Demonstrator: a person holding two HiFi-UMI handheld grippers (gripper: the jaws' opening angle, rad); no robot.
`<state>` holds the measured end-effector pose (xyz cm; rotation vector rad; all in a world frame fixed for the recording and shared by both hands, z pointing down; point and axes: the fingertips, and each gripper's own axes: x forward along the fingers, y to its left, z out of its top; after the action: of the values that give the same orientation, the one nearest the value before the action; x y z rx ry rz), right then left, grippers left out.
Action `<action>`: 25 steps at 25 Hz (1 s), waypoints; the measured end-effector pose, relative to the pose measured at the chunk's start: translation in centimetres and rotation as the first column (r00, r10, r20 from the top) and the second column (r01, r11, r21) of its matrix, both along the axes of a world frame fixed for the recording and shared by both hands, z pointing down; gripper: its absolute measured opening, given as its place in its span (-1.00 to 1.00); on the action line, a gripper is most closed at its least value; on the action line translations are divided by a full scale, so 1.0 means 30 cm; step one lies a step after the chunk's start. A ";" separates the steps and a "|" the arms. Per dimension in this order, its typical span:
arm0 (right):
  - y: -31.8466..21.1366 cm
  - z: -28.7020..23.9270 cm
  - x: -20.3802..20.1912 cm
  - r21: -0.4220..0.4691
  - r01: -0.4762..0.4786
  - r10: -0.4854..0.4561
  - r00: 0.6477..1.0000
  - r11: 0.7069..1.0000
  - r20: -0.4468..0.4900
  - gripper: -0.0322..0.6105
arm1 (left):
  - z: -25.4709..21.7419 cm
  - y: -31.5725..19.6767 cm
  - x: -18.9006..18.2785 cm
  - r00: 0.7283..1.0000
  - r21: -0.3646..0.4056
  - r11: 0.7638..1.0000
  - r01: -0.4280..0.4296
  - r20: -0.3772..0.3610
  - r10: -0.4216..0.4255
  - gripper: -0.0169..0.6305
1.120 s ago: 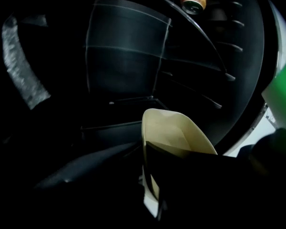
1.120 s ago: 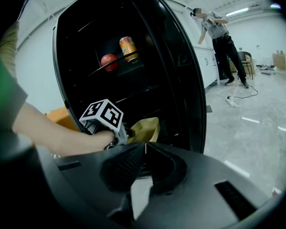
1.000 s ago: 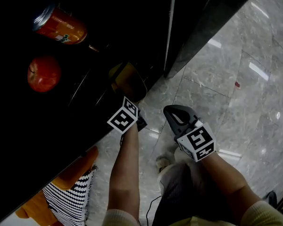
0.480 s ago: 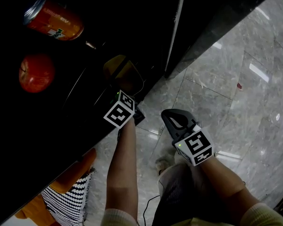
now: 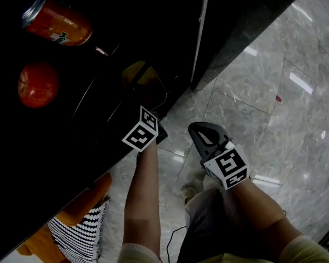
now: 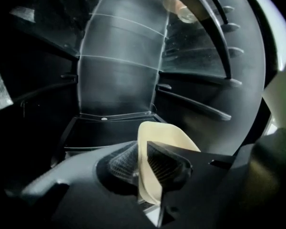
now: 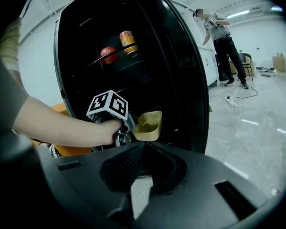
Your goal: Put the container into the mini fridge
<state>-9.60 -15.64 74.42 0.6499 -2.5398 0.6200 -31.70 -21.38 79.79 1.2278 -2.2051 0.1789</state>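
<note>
A pale yellow container [image 5: 145, 84] is tilted on its side just inside the dark mini fridge [image 5: 126, 32], level with a lower shelf. My left gripper [image 5: 148, 107] is shut on its rim. In the left gripper view the cream wall of the container [image 6: 162, 137] is pinched between the jaws of that left gripper [image 6: 145, 168], with a glass shelf [image 6: 114, 123] beyond. My right gripper [image 5: 200, 131] hangs over the floor outside the fridge, shut and holding nothing. From the right gripper [image 7: 144, 149] I see the container [image 7: 149, 123] at the fridge opening [image 7: 133, 80].
An orange soda can [image 5: 55, 23] and a red apple [image 5: 38, 84] lie on an upper shelf. The open fridge door [image 5: 236, 15] stands to the right. An orange and striped cushion [image 5: 79, 223] sits below left. A person [image 7: 224, 37] stands far off on the marble floor [image 5: 285, 103].
My left gripper has edged slightly deeper into the fridge with the container. The right gripper has stayed almost where it was.
</note>
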 end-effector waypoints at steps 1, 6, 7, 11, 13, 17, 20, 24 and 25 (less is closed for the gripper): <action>0.002 0.002 0.001 0.000 0.001 -0.001 1.000 1.000 -0.004 -0.80 | -0.005 0.004 0.001 1.000 0.005 1.000 -0.003 0.002 0.003 -0.81; 0.009 -0.009 0.005 0.000 -0.007 0.007 1.000 1.000 -0.012 -0.80 | -0.033 0.037 0.024 0.998 0.001 0.999 -0.048 0.034 0.048 -0.67; 0.013 -0.017 0.006 -0.004 -0.011 0.011 1.000 1.000 -0.011 -0.80 | -0.038 0.049 0.031 0.998 -0.003 0.999 -0.054 0.037 0.054 -0.65; 0.042 -0.060 0.012 -0.008 -0.020 0.020 1.000 1.000 -0.012 -0.80 | -0.073 0.097 0.059 0.997 -0.010 0.998 -0.070 0.041 0.070 -0.64; 0.055 -0.089 0.015 -0.007 -0.023 0.023 1.000 1.000 -0.010 -0.80 | -0.106 0.111 0.085 0.993 -0.016 0.995 -0.098 0.056 0.099 -0.64; 0.076 -0.151 0.021 0.000 -0.031 0.031 0.999 1.000 -0.011 -0.80 | -0.175 0.117 0.164 0.973 -0.023 0.978 -0.207 0.097 0.208 -0.64; 0.076 -0.190 0.025 0.014 -0.043 0.044 0.999 0.999 -0.014 -0.80 | -0.216 0.129 0.214 0.958 -0.033 0.963 -0.266 0.103 0.268 -0.64; 0.072 -0.243 0.033 0.026 -0.068 0.069 0.998 0.997 -0.016 -0.80 | -0.284 0.152 0.264 0.940 -0.026 0.945 -0.325 0.100 0.326 -0.64; 0.071 -0.263 0.033 0.029 -0.073 0.073 0.997 0.997 -0.014 -0.80 | -0.307 0.159 0.272 0.938 -0.019 0.943 -0.333 0.094 0.333 -0.64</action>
<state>-8.61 -13.50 66.53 0.7579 -2.5245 0.6022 -23.54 -16.60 70.58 1.6171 -2.0578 0.3830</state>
